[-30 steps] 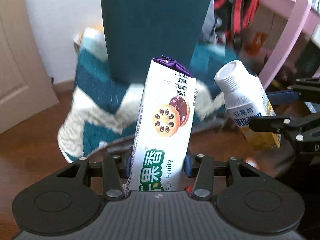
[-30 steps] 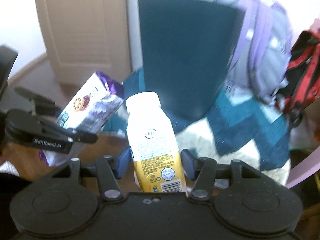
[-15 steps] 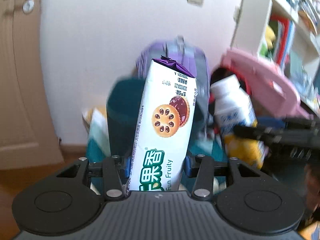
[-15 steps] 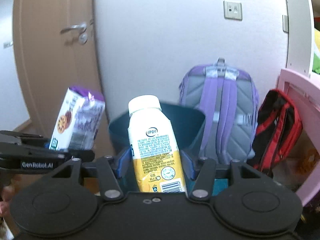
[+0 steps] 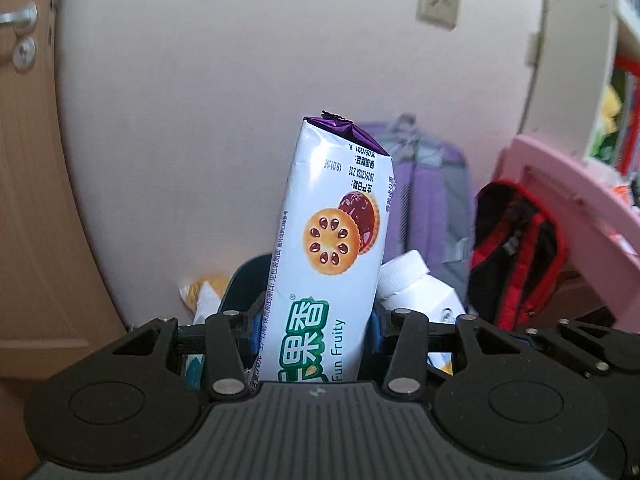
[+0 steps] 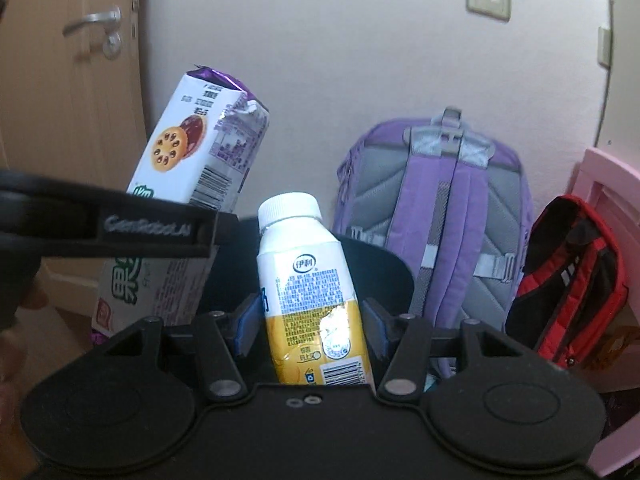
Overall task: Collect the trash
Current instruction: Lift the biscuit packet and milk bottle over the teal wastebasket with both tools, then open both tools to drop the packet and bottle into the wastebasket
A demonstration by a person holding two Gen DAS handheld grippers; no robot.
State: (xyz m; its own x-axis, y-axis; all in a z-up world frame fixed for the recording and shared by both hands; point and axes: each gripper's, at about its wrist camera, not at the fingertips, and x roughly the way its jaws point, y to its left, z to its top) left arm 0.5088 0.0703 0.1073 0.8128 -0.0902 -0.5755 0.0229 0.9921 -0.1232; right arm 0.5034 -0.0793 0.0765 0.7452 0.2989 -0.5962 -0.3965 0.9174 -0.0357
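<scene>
Your left tongs (image 5: pixel 314 332) are clamped on the biscuit packet (image 5: pixel 332 248), gripping it low on its body so the purple crimped end stands up and leans slightly right; your right tongs (image 6: pixel 306 320) are clamped the same way on the drink bottle (image 6: pixel 308 292), pads against its yellow lower half with the white cap on top. Both pieces of trash are in the air, side by side, just above and in front of the dark bin (image 6: pixel 384 268), whose curved rim shows behind the bottle in the right view and peeks out left of the packet in the left view. Holding each item near its base looks deliberate: it leaves most of its length free to tip into the opening. The purple backpack (image 6: pixel 436 216) and red bag (image 6: pixel 568 276) lean against the wall just behind the bin, so drop short of them. My reading is that you're lined up for release; opening over the rim is what remains.
</scene>
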